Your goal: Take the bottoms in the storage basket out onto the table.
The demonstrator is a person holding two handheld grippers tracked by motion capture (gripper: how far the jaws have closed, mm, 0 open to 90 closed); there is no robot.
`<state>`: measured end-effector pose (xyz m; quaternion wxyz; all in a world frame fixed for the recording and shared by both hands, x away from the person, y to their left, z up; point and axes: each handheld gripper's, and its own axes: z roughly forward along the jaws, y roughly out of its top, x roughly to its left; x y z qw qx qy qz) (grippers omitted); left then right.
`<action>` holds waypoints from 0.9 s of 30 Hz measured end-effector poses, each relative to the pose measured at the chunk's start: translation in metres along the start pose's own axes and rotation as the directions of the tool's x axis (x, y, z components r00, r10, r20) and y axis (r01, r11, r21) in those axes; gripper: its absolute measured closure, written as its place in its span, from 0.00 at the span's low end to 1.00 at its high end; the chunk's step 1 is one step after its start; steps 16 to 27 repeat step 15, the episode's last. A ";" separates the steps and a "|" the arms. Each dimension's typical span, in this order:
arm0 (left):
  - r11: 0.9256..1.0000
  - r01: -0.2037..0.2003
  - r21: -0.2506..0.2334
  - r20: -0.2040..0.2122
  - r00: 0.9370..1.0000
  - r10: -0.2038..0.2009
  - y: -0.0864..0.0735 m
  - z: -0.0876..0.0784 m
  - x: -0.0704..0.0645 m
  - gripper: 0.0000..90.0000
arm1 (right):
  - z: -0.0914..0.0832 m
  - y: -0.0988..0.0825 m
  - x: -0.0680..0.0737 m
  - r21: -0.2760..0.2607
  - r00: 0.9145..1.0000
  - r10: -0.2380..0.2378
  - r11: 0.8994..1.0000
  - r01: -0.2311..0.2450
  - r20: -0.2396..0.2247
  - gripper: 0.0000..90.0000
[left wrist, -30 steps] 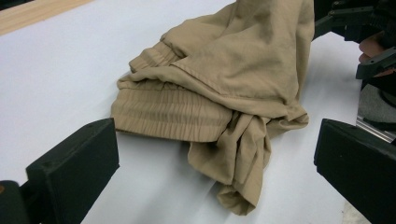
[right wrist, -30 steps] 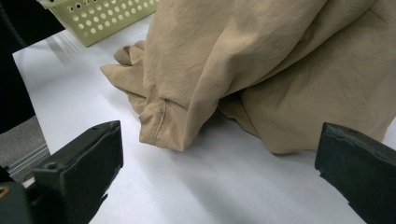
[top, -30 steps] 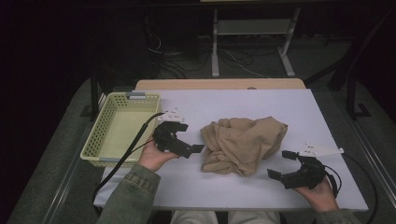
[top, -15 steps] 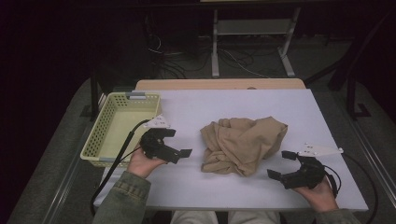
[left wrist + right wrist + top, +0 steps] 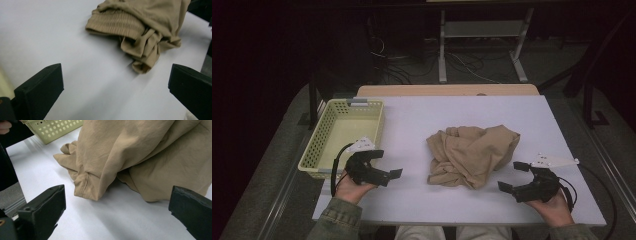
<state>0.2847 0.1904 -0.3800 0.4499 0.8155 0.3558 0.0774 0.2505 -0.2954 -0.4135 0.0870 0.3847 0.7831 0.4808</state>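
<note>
A crumpled tan cloth (image 5: 472, 152) lies in a heap right of the white table's (image 5: 412, 120) middle. My left gripper (image 5: 385, 164) rests near the front left, open and holding nothing, a short way left of the cloth. In the left gripper view the cloth (image 5: 140, 22) lies ahead, beyond the wide-apart jaws of the gripper (image 5: 116, 75), with its ribbed cuff toward me. My right gripper (image 5: 511, 176) sits at the front right, open, just off the cloth's right edge. In the right gripper view the cloth (image 5: 140, 152) lies close ahead of the gripper (image 5: 117, 200), a hemmed fold nearest.
A pale yellow perforated basket (image 5: 314, 150) stands at the table's left edge, beside my left hand; its corner (image 5: 55, 127) appears in the right gripper view. Bare tabletop runs along the front and far side. Beyond the table are a dark floor, cables and a metal stand (image 5: 482, 30).
My left gripper has drawn back to the left and toward the front edge, away from the cloth. The right gripper and the cloth have stayed put.
</note>
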 end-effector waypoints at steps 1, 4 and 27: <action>1.000 0.002 -0.002 -0.002 1.000 -0.002 -0.003 -0.001 -0.001 0.00 | 0.000 0.000 0.000 0.000 1.000 0.000 1.000 0.000 0.000 0.01; 1.000 0.003 0.004 -0.007 1.000 -0.003 -0.012 -0.003 -0.003 0.00 | 0.001 0.000 0.000 0.001 1.000 0.000 1.000 0.000 0.001 0.01; 0.998 0.004 -0.059 -0.004 1.000 -0.004 -0.032 -0.003 -0.010 0.00 | 0.001 0.000 0.001 0.003 1.000 -0.001 1.000 0.001 0.002 0.01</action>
